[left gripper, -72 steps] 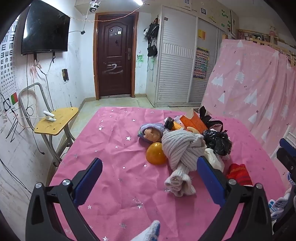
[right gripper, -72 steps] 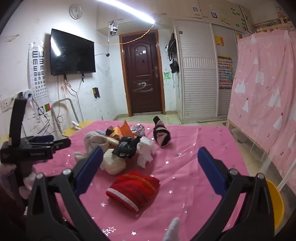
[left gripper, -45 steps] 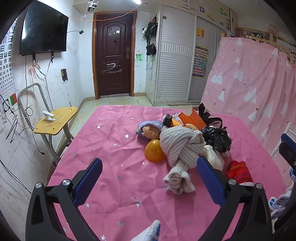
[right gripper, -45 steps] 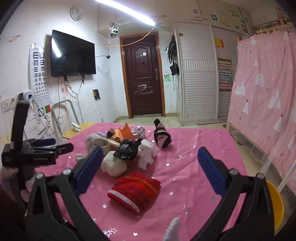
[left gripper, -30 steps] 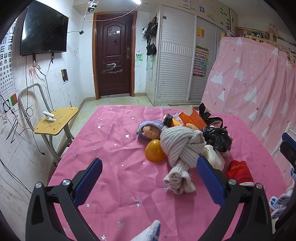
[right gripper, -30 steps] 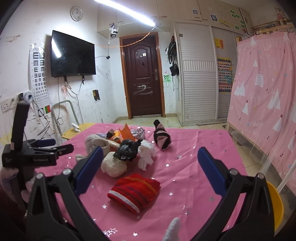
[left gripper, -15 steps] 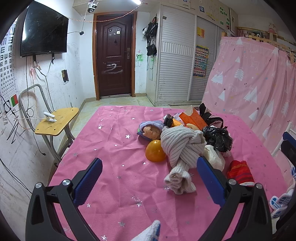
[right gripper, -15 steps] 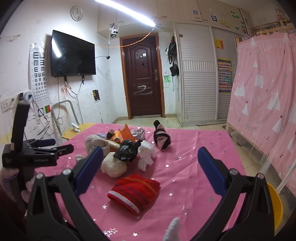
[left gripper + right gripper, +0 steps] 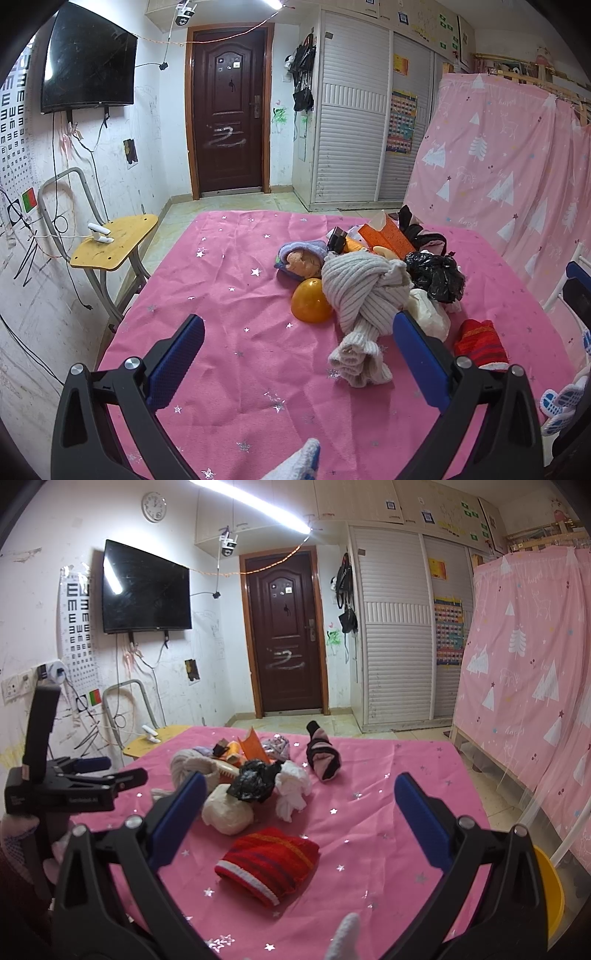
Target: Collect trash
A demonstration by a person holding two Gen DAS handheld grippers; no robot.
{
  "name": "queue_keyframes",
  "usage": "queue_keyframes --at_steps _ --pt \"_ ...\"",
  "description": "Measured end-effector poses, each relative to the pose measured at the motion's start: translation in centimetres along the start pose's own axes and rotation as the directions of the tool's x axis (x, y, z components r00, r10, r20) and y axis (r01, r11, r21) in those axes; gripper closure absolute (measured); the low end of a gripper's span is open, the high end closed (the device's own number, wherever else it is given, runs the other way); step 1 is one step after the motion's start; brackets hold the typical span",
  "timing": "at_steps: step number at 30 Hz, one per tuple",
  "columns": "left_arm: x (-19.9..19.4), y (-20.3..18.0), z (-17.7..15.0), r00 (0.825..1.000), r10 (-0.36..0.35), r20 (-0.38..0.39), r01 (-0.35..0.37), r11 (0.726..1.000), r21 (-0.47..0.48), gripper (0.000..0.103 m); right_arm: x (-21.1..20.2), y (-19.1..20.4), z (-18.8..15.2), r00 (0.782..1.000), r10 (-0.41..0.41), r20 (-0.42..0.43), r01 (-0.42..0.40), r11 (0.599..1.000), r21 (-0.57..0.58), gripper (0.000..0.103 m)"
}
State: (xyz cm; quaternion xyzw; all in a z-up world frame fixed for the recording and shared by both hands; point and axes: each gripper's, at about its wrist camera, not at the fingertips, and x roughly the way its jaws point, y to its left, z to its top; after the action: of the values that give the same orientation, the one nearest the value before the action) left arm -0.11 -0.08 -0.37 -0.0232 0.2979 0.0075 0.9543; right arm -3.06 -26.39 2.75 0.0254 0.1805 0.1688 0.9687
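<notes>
A pile of things lies on the pink star-print table (image 9: 229, 295). In it are a crumpled black plastic bag (image 9: 436, 275) (image 9: 255, 781), an orange carton (image 9: 386, 236) (image 9: 253, 751), a white crumpled wad (image 9: 291, 786), an orange ball (image 9: 310, 301), a grey knitted scarf (image 9: 364, 295) and a red striped hat (image 9: 267, 860) (image 9: 480, 343). My left gripper (image 9: 297, 356) is open and empty, held above the near table, left of the scarf. My right gripper (image 9: 295, 819) is open and empty, above the red hat.
A pink-and-black sock (image 9: 323, 755) lies apart behind the pile. A doll's head in a purple cap (image 9: 301, 256) sits by the ball. A yellow chair (image 9: 114, 240) stands left of the table. A yellow bin (image 9: 550, 890) sits at the right. Pink curtain (image 9: 498, 173) hangs to the right.
Both grippers stay open and nearly still; the views shift only slightly. Nothing on the table has moved.
</notes>
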Motion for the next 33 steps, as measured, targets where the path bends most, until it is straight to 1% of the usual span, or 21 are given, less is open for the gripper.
queue_keyframes --at_steps 12,14,16,23,24,25,27,28,29,30,32,33 --pt "-0.1 0.0 -0.1 1.0 0.002 -0.001 -0.002 1.0 0.002 0.009 0.0 0.0 -0.1 1.0 0.0 0.001 0.0 1.0 -0.002 0.005" --pt "0.0 0.0 -0.1 1.0 0.001 -0.003 -0.001 1.0 0.001 0.009 0.1 0.2 0.5 1.0 0.001 -0.001 -0.001 1.0 -0.002 0.005" --pt "0.1 -0.1 -0.1 1.0 0.002 -0.003 -0.002 1.0 0.002 0.009 0.2 0.2 0.1 1.0 0.001 -0.004 -0.001 1.0 -0.002 0.005" --pt "0.5 0.0 -0.3 1.0 0.002 -0.011 -0.002 1.0 0.001 0.009 0.2 0.1 0.9 1.0 0.008 -0.019 -0.008 1.0 0.002 0.005" --pt "0.6 -0.1 -0.4 1.0 0.001 -0.014 -0.001 1.0 0.002 0.009 0.3 0.1 0.4 1.0 0.011 -0.023 -0.011 1.0 0.001 0.005" --pt "0.7 -0.1 -0.4 1.0 -0.003 -0.016 0.003 1.0 0.002 0.009 0.5 -0.2 -1.0 0.999 0.019 -0.032 -0.019 1.0 0.0 0.005" --pt "0.8 0.0 -0.4 0.999 -0.042 -0.024 0.042 0.999 -0.005 0.009 0.9 -0.2 -1.5 0.998 0.041 -0.053 -0.041 0.999 0.0 0.005" --pt "0.8 0.0 -0.3 0.995 -0.091 -0.035 0.09 0.996 -0.008 0.009 1.1 -0.1 -1.6 0.996 0.06 -0.069 -0.06 0.998 0.001 0.005" --pt "0.8 0.0 -0.2 0.992 -0.119 -0.039 0.118 0.993 -0.009 0.009 1.3 0.1 -1.8 0.992 0.089 -0.09 -0.089 0.996 0.005 0.005" --pt "0.8 0.0 -0.1 0.983 -0.176 -0.05 0.176 0.984 -0.008 0.009 1.7 0.3 -1.9 0.987 0.119 -0.111 -0.119 0.993 0.008 0.005" --pt "0.9 -0.2 0.0 0.974 -0.218 -0.056 0.219 0.976 -0.003 0.009 2.2 0.8 -2.1 0.971 0.179 -0.156 -0.179 0.984 0.013 0.005" --pt "1.1 -0.4 0.0 0.974 -0.218 -0.057 0.218 0.976 0.002 0.009 2.5 1.1 -2.2 0.964 0.196 -0.177 -0.197 0.98 0.012 0.005"
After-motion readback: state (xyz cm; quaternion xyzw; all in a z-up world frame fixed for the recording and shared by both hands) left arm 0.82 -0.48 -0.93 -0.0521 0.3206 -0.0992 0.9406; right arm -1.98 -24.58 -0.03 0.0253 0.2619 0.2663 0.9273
